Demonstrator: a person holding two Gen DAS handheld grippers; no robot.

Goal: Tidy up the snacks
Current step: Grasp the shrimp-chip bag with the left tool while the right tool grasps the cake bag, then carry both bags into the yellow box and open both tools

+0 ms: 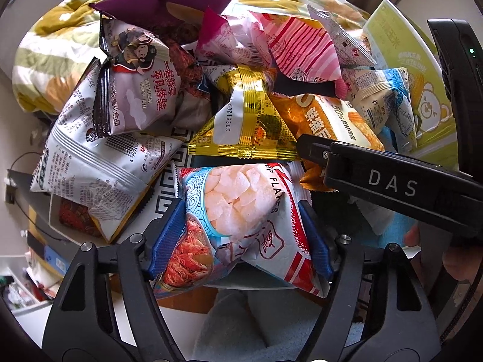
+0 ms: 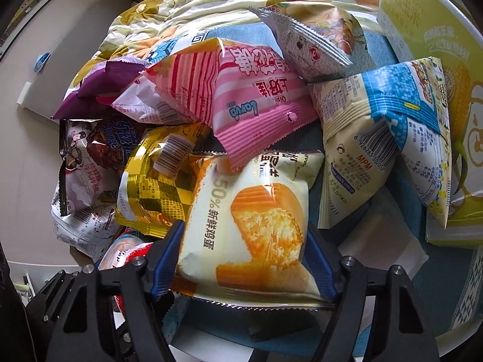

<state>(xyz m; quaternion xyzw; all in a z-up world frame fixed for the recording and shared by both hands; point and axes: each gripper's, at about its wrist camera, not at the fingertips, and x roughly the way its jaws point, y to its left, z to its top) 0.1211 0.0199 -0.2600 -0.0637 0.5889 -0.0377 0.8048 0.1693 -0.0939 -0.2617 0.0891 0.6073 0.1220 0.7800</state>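
A pile of snack packets lies on a blue cloth. My left gripper point(image 1: 241, 235) is shut on a shrimp flakes bag point(image 1: 238, 217), its blue pads point(image 1: 169, 235) pressing both sides. My right gripper point(image 2: 244, 253) is shut on a cream and orange egg cake packet point(image 2: 250, 226). The same cake packet point(image 1: 338, 123) shows in the left wrist view, with the black right gripper body point(image 1: 392, 178) over it. The shrimp bag's edge point(image 2: 126, 253) peeks at the lower left of the right wrist view.
Around them lie a gold packet point(image 1: 244, 120), a pink striped packet point(image 2: 241, 96), a purple packet point(image 1: 169, 3), a white packet with a cartoon figure point(image 1: 142, 75), a blue and cream packet point(image 2: 386, 138) and a green box point(image 2: 446, 60). A floral quilt point(image 1: 60, 39) lies behind.
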